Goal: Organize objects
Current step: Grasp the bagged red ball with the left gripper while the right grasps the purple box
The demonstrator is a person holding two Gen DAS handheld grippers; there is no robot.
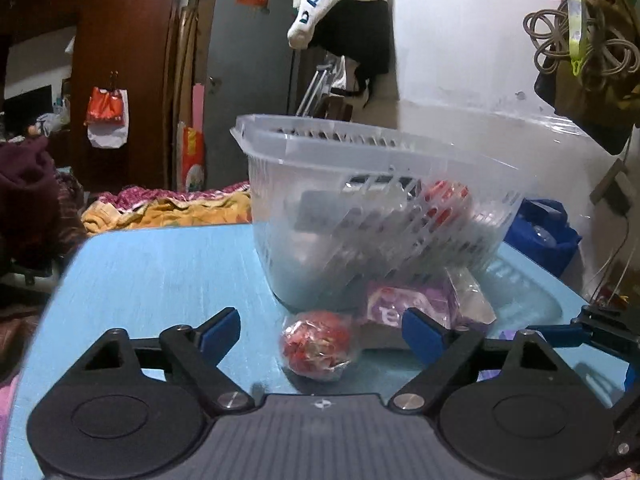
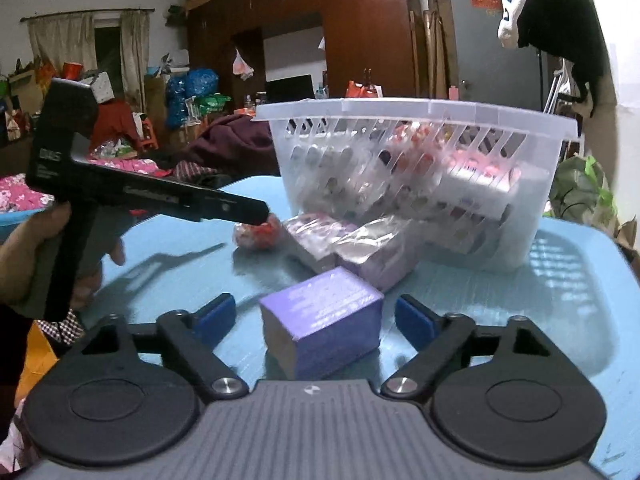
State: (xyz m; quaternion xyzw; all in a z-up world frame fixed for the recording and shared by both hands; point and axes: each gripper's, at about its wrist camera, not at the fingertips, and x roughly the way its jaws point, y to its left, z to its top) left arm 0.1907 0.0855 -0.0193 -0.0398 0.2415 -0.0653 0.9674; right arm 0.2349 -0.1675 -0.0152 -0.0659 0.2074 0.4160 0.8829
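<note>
A clear slotted plastic basket (image 1: 372,208) stands on the blue table (image 1: 152,272) and holds several packets. In front of it lie a red wrapped ball (image 1: 318,344) and purple packets (image 1: 404,304). My left gripper (image 1: 320,334) is open, its blue pads on either side of the red ball. In the right wrist view the basket (image 2: 420,176) is behind purple packets (image 2: 352,248) and a purple box (image 2: 324,328). My right gripper (image 2: 316,318) is open around the purple box. The left gripper (image 2: 256,214) reaches the red ball (image 2: 260,234).
The table's left edge (image 1: 60,280) drops off to a bed with cloths. A blue bag (image 1: 548,228) sits right of the basket. Clothes and cords hang on the wall (image 1: 472,40) behind.
</note>
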